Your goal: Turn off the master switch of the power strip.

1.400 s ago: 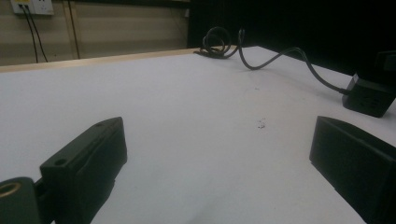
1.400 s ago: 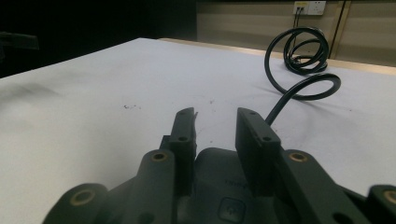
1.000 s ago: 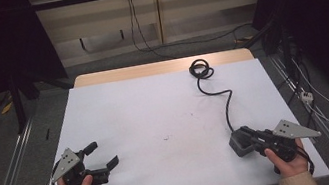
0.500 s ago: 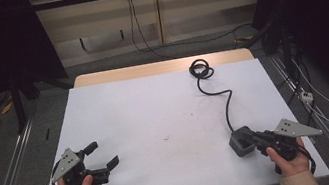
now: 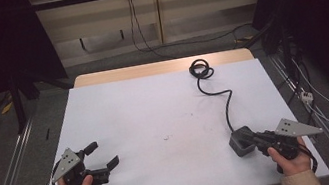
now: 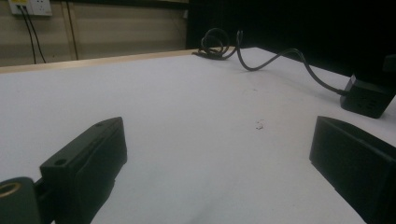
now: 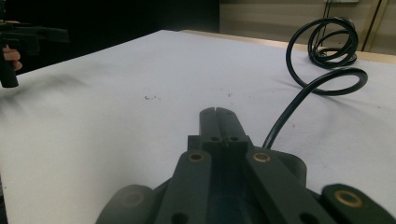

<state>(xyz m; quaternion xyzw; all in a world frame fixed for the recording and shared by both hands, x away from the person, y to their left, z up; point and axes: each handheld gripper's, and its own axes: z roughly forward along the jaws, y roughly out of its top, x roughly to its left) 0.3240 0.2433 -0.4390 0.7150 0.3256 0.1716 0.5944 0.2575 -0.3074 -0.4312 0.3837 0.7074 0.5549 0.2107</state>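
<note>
My left gripper (image 5: 103, 153) rests near the table's front left corner, open, with nothing between its jaws; in the left gripper view (image 6: 219, 140) bare white tabletop lies between them. My right gripper (image 5: 243, 134) is at the front right, jaws pressed together (image 7: 218, 112). They lie over a dark grey block (image 5: 238, 145) that sits on the table. A black cable (image 5: 228, 104) runs from the block to a coil (image 5: 200, 70) at the far edge. The block (image 6: 368, 95) also appears far right in the left gripper view.
The white table top (image 5: 155, 109) has a wooden strip (image 5: 148, 69) along its far edge. A small dark speck (image 6: 259, 124) marks the middle. Metal rails run along the floor on both sides, and loose cables (image 5: 315, 97) lie on the floor to the right.
</note>
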